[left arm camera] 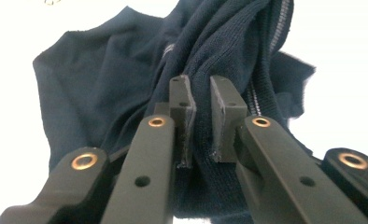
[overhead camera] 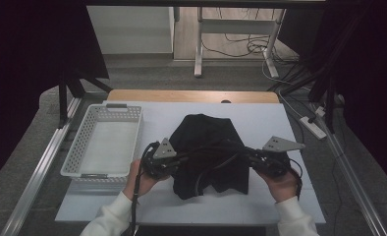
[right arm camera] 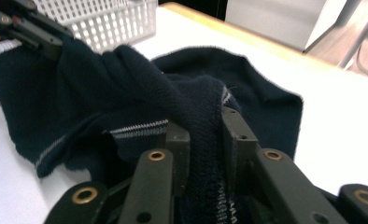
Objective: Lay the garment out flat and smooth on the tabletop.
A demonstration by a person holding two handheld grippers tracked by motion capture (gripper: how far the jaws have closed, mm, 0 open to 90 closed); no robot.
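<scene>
Knitwear, a dark navy garment, sits mid-table on the white sheet, bunched and stretched sideways between both tools. The left gripper clamps a ribbed fold and the right gripper pinches another, so its long axis runs hand to hand. The white basket lies beyond the left hand, probably the nearer arm for it.

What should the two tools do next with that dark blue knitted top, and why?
Probably lift and spread it apart. The left tool and right tool each pinch a fold of the dark blue knitted top, which is bunched on the white table beside the white plastic basket.
</scene>
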